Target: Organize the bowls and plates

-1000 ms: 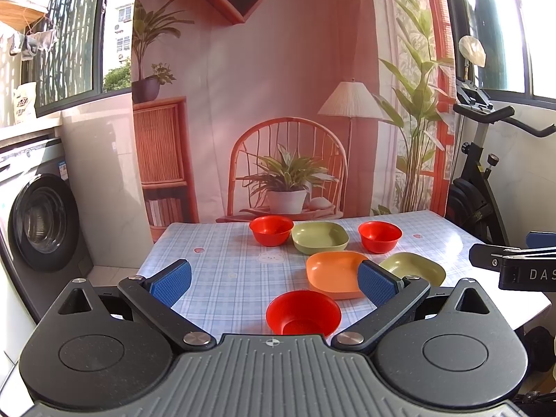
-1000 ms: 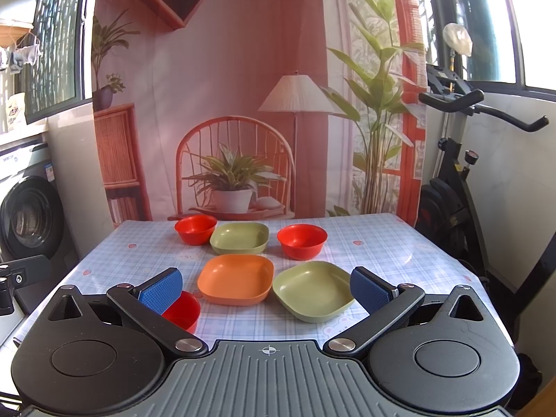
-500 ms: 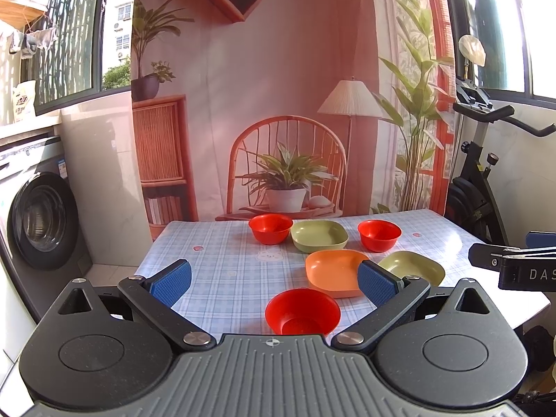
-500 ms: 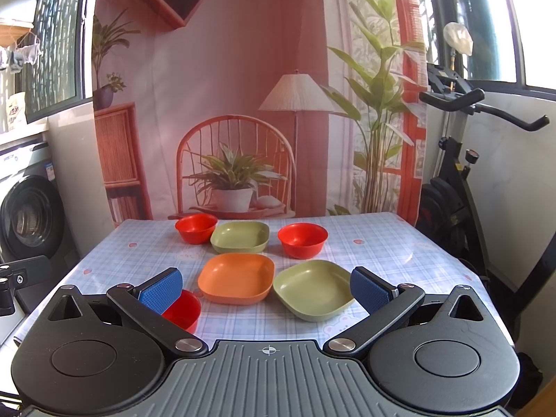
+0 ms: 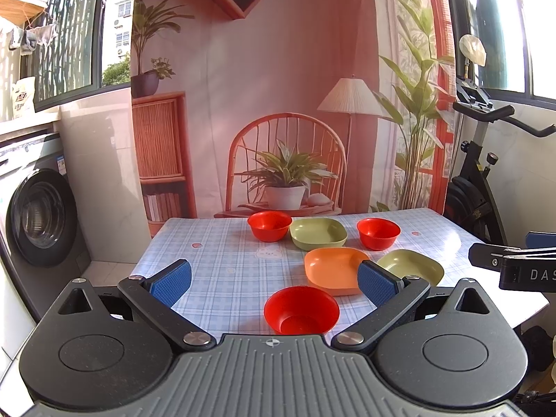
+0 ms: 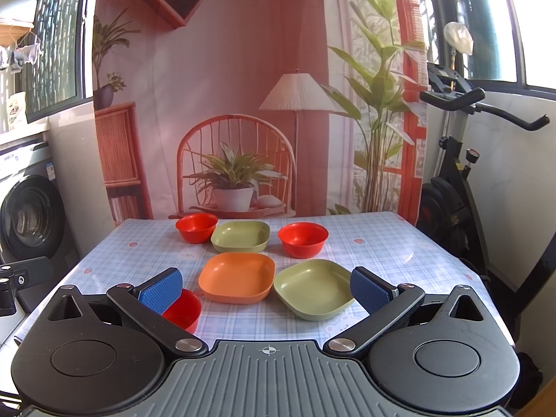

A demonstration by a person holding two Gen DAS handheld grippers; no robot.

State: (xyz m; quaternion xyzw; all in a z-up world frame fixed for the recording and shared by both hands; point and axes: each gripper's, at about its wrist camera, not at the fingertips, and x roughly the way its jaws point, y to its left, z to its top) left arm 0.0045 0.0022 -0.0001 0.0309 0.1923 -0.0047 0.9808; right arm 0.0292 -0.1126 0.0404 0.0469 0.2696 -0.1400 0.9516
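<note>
Scene: A worktop (image 6: 399,253) under a blue checked cloth carries six dishes, none stacked yet; both grippers hang above its near edge.
Left gripper (image 5: 274,279): jaws wide, holding nothing, lined up over the near red bowl (image 5: 301,310).
Right gripper (image 6: 267,285): jaws wide and empty, with the near green plate (image 6: 314,288) just ahead of its right pad.
Bowls: three red ones. One sits near and left; the far left bowl (image 6: 196,227) and far right bowl (image 6: 303,239) flank the far green plate (image 6: 240,236).
Plates: the orange plate (image 6: 237,277) lies mid-worktop, just beside the near green plate on its right; whether the two rims touch cannot be told.
Contents: every bowl and plate looks empty, with nothing inside any of them.
Step in hand: sorting appears not yet begun; the likely opening is a grasp on the near red bowl by the left gripper.
Doing it well: bring one pad inside the wall and one outside, pinch the rim squarely, lift straight up before travelling, and nest like with like, bowls in bowls and plates on plates.
Risk: the dishes look light and smooth, so a shallow pinch could tip or skid one toward the near edge.
</note>
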